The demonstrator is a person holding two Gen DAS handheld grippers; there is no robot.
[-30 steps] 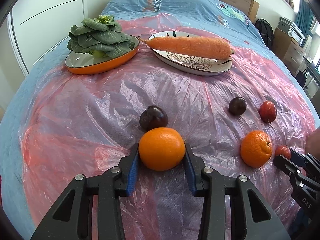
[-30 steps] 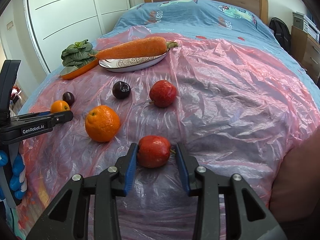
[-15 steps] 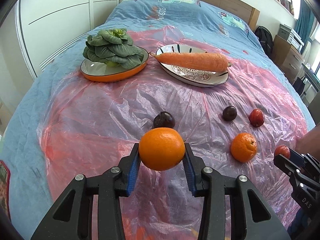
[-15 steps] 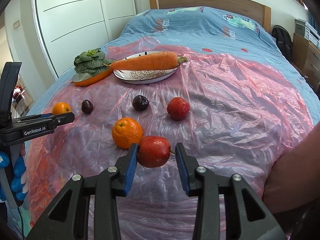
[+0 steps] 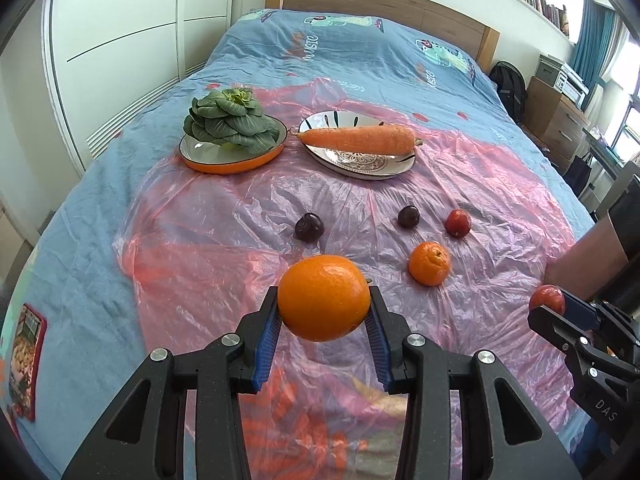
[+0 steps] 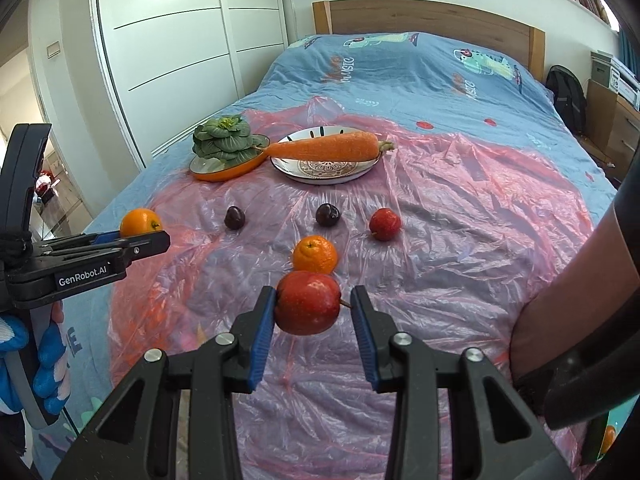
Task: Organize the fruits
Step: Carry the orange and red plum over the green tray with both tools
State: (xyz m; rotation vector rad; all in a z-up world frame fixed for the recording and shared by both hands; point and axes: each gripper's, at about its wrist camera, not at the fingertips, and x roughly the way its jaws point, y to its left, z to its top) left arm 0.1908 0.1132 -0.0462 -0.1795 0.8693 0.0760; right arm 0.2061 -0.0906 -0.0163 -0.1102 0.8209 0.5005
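My left gripper (image 5: 324, 300) is shut on a large orange (image 5: 324, 280), held in the air above the pink plastic sheet (image 5: 224, 240). In the right wrist view, my right gripper (image 6: 314, 300) is shut on a red apple (image 6: 308, 308), also lifted off the sheet. On the sheet lie a mandarin (image 5: 429, 263), two dark plums (image 5: 309, 227) (image 5: 408, 216) and a second red apple (image 5: 458, 223). The right gripper (image 5: 560, 312) shows at the right edge of the left wrist view. At the left of the right wrist view is the left gripper (image 6: 136, 240).
At the far side of the sheet an orange-rimmed plate (image 5: 232, 164) holds a leafy green cabbage (image 5: 228, 124), and a patterned plate (image 5: 360, 166) holds a carrot (image 5: 360, 140). The sheet covers a blue bedspread (image 5: 360, 52). White wardrobe doors (image 5: 120, 40) stand left; a forearm (image 6: 560, 300) is at right.
Both grippers have risen and drawn back with their fruit: the orange and the apple have left the sheet, and the plates and loose fruit look smaller and farther off.
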